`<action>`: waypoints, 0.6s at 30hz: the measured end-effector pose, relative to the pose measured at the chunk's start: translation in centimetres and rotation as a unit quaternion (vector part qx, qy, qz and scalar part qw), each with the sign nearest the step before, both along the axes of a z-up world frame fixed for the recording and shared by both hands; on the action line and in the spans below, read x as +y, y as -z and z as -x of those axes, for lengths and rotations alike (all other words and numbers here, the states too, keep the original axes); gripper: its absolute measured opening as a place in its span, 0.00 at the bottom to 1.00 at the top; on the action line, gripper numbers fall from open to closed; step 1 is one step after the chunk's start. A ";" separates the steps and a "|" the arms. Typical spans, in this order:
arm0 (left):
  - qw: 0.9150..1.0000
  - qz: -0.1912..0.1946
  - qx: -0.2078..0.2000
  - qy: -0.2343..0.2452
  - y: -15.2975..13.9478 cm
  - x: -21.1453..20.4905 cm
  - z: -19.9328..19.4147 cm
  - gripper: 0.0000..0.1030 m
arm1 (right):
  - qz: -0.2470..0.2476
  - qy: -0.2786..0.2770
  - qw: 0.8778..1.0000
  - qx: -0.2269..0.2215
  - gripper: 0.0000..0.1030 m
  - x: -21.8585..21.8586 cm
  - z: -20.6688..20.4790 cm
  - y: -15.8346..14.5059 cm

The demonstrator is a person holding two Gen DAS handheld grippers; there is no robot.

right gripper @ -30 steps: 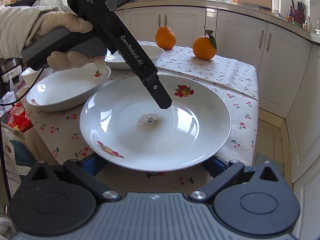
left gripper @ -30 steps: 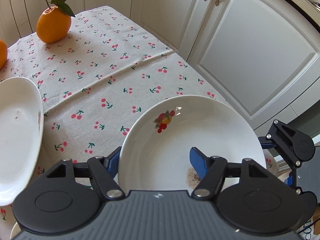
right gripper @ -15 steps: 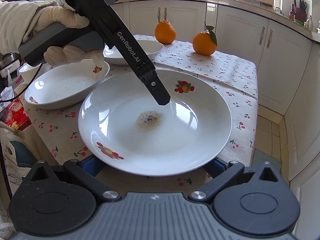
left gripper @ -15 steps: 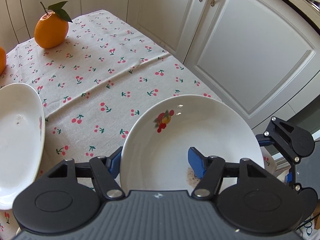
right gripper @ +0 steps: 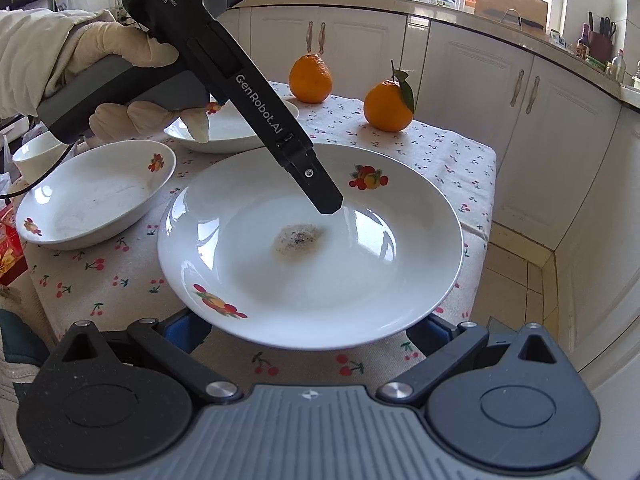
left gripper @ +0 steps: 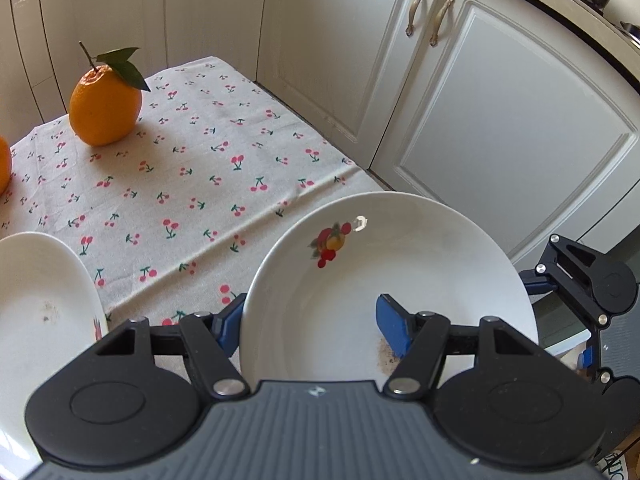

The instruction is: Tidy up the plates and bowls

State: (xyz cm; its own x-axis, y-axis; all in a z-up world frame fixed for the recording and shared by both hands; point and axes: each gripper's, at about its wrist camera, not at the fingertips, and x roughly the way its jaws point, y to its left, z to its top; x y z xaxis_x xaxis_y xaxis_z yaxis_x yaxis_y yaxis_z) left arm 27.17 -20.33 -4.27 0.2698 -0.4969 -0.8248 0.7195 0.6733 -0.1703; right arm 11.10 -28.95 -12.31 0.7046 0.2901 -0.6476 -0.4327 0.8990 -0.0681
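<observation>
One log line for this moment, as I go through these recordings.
left claw: shut on soiled plate | right claw: open below plate's near rim | deep dish: on tablecloth

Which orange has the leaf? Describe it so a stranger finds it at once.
Start at the table under the cherry-print cloth. Two oranges sit at its far end, beyond the big white plate. The leafy orange is the right-hand one, nearer the cupboard doors; it alone keeps a stem and green leaf, unlike the bare orange beside it.
</observation>
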 end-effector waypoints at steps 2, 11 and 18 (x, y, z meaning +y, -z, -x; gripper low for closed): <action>1.000 0.002 0.001 0.000 0.2 -0.3 -0.8 0.64 | 0.002 0.001 1.000 -0.001 1.00 -0.3 -0.6 -0.1; 1.000 0.000 -0.007 0.001 1.7 -1.8 -3.4 0.64 | -0.007 0.021 1.000 0.004 1.00 -1.4 -3.4 0.9; 1.000 0.000 -0.010 -0.001 2.4 -2.3 -4.3 0.64 | -0.012 0.031 0.999 0.007 1.00 -1.9 -4.3 1.4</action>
